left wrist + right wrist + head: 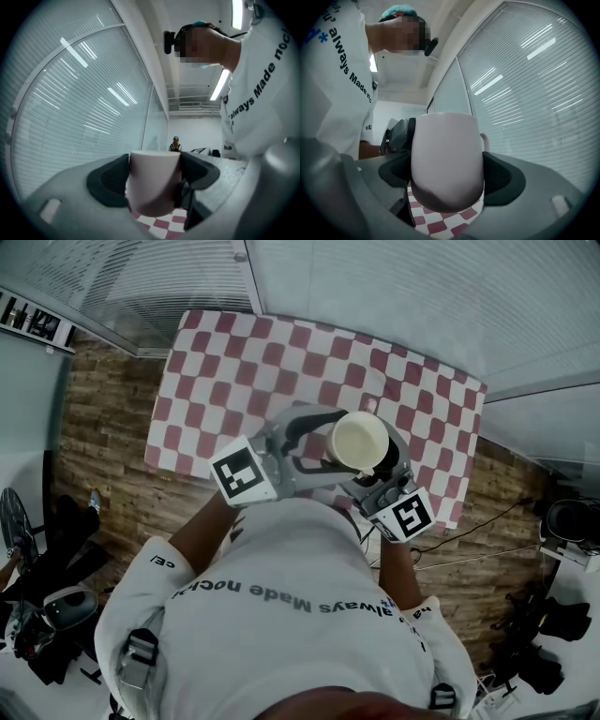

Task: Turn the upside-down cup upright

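A pale pink cup (361, 442) hangs in the air over the red-and-white checkered table (281, 352), between both grippers. In the right gripper view the cup (447, 159) stands with its flat rim up and its rounded base down, its handle (484, 140) at the far right. My right gripper (446, 176) is shut on its sides, both black pads against it. From the opposite side my left gripper (154, 176) has the cup (154, 183) between its pads, which touch both walls. In the head view the left gripper (330, 444) reaches in from the left and the right gripper (375, 465) from below right.
The table stands on a wood-plank floor (103, 427) against a glass wall with blinds (394, 296). Cables and dark gear (553, 634) lie on the floor at the right, and a fan and bags (37, 568) at the left.
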